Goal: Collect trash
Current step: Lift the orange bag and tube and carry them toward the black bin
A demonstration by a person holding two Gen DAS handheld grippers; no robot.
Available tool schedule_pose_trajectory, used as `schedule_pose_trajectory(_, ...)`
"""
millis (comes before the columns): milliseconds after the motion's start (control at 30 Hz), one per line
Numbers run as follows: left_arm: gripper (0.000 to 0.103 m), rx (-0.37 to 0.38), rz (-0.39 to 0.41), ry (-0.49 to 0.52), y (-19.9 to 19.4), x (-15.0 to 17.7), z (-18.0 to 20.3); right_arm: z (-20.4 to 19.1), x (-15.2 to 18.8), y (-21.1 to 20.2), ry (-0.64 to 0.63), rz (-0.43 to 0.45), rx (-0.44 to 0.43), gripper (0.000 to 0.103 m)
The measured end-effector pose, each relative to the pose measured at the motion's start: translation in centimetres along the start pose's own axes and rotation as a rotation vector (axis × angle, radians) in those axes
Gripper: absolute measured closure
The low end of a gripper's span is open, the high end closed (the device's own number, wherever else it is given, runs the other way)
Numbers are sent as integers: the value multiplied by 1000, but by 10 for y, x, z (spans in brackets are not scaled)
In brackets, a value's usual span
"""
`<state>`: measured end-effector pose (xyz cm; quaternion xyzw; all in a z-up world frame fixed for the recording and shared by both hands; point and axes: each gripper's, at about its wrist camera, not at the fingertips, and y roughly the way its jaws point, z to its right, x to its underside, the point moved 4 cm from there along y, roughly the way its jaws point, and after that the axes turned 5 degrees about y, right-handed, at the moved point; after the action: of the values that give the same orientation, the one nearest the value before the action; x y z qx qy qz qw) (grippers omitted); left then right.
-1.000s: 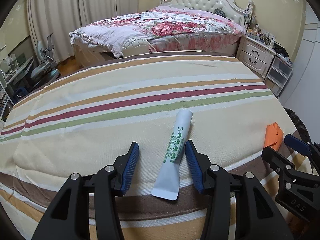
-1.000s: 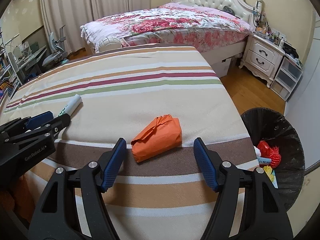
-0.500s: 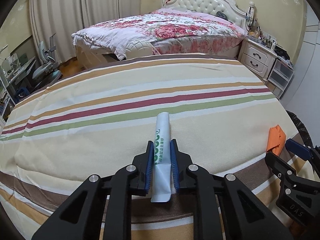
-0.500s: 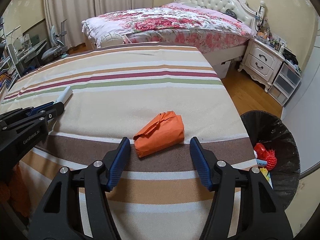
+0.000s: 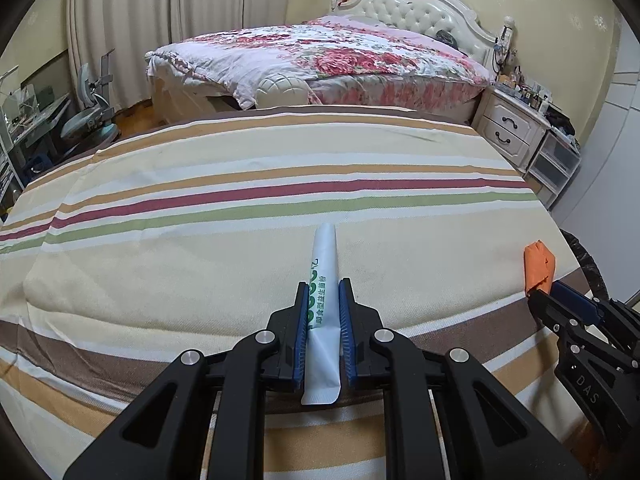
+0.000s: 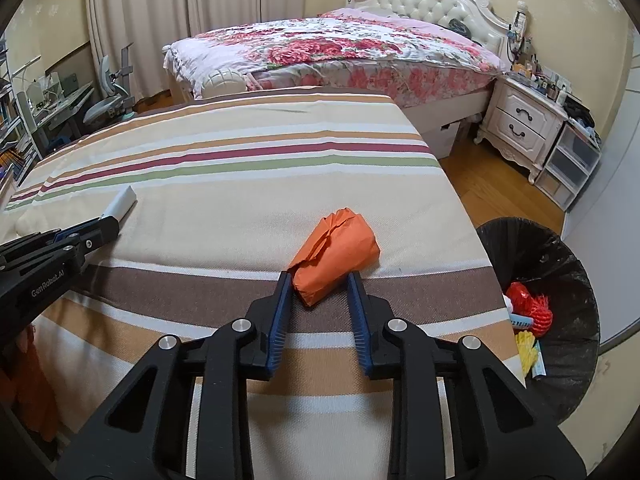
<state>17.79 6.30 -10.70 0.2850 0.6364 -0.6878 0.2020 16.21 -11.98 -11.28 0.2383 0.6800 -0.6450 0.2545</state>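
Note:
My left gripper [image 5: 323, 292] is shut on a white tube with green print [image 5: 322, 276], which points away over the striped cloth. Its far end shows in the right wrist view [image 6: 122, 205]. My right gripper [image 6: 319, 284] has closed in on a crumpled orange paper wad [image 6: 334, 254]; the near end of the wad sits between the blue pads and touches them. The wad also shows at the right edge of the left wrist view [image 5: 539, 265].
The striped cloth [image 6: 240, 184] covers a wide table. A black-lined trash bin [image 6: 556, 312] with red and yellow trash stands on the floor to the right. A floral bed [image 6: 340, 48] and a white nightstand [image 6: 520, 124] stand beyond.
My left gripper closed on the tube and holds it. My right gripper moved forward and narrowed around the orange wad.

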Motion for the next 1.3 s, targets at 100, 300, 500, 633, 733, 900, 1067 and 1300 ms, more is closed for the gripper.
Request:
schedule_pose_trajectory(100, 87, 5, -2, -16, -4, 4, -3, -1, 1, -1, 2, 0, -3, 77)
schedule_pose_trajectory(300, 87, 1, 4, -16, -10, 9, -5, -2, 2, -3, 5, -5, -34, 63)
schedule_pose_trajectory(500, 87, -10, 16, -17, -17, 12, -10, 9, 5, -7, 77, -9, -59, 51)
schedule_pose_trajectory(633, 87, -31, 29, -15, -21, 13, -17, 12, 4, -6, 97, -9, -46, 51)
schedule_pose_trajectory(733, 87, -43, 35, -22, -23, 13, -24, 10, 2, -4, 94, -12, -34, 51)
schedule_pose_trajectory(900, 87, -56, 32, -34, -24, 15, -35, 7, -5, 1, 106, -15, -33, 51)
schedule_pose_trajectory(1067, 87, -57, 29, -37, -23, 18, -37, 4, -12, 9, 118, -18, -14, 62)
schedule_pose_trajectory(1300, 87, -51, 31, -39, -24, 20, -36, -1, -10, 8, 84, -6, 0, 73)
